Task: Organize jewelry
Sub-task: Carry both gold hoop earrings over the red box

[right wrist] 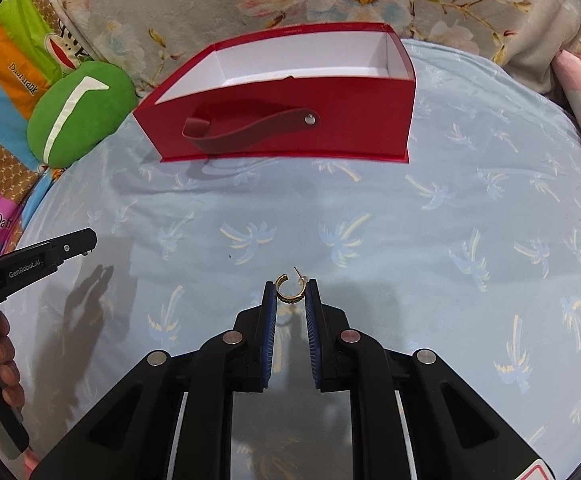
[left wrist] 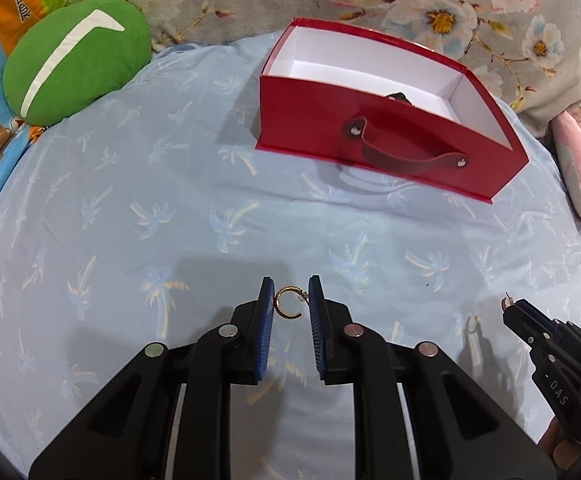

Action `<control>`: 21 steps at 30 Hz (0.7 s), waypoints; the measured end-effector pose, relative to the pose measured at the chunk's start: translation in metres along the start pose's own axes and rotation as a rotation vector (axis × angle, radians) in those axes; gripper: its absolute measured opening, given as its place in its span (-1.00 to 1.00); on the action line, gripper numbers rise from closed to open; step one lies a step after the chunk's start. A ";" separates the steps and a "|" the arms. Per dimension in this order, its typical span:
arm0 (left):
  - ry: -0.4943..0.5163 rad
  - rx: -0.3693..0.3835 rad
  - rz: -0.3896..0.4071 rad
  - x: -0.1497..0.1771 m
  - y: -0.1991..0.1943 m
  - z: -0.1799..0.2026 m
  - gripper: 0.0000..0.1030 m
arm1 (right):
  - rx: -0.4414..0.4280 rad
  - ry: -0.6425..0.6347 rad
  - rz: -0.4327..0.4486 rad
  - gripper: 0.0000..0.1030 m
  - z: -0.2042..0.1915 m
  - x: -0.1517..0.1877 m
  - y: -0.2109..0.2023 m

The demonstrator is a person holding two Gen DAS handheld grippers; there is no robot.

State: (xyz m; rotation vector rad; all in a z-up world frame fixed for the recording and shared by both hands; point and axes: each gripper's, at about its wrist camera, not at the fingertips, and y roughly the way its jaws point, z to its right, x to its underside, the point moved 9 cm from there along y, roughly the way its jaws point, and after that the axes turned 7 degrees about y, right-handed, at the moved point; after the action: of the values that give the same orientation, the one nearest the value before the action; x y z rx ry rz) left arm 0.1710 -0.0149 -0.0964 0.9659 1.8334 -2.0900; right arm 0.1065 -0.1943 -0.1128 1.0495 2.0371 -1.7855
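We list two black two-finger grippers with ribbed blue pads. The left gripper (left wrist: 291, 292) is clamped on a small gold C-shaped hoop earring with a beaded rim (left wrist: 287, 302), held at the pad tips above the cloth. The right gripper (right wrist: 291, 289) pinches a second gold half-hoop earring with a dark-studded band and a thin post (right wrist: 288, 289), likewise at the tips. Both hang over a smooth pale-blue bedsheet printed with palm trees (left wrist: 138, 216). Beyond them stands an open red cardboard box with a white interior and a dark red riveted strap handle (left wrist: 314, 112); a small dark item, too hidden to identify, lies inside. A round green plush cushion with a white stripe (left wrist: 75, 58) rests left of the box, and a grey floral blanket (right wrist: 194, 4) lies behind.
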 end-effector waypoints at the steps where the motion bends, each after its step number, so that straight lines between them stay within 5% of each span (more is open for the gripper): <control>1: 0.000 0.000 0.003 -0.003 -0.001 0.000 -0.68 | -0.004 0.000 0.006 -0.74 -0.001 -0.003 -0.002; 21: 0.001 -0.023 0.174 -0.104 -0.040 0.001 -0.67 | -0.030 -0.025 0.193 -0.74 -0.015 -0.096 -0.039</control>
State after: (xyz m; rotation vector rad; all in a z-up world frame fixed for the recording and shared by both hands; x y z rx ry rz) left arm 0.2284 -0.0352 -0.0037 1.0790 1.7035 -1.9623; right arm 0.1539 -0.2142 -0.0217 1.1655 1.8715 -1.6584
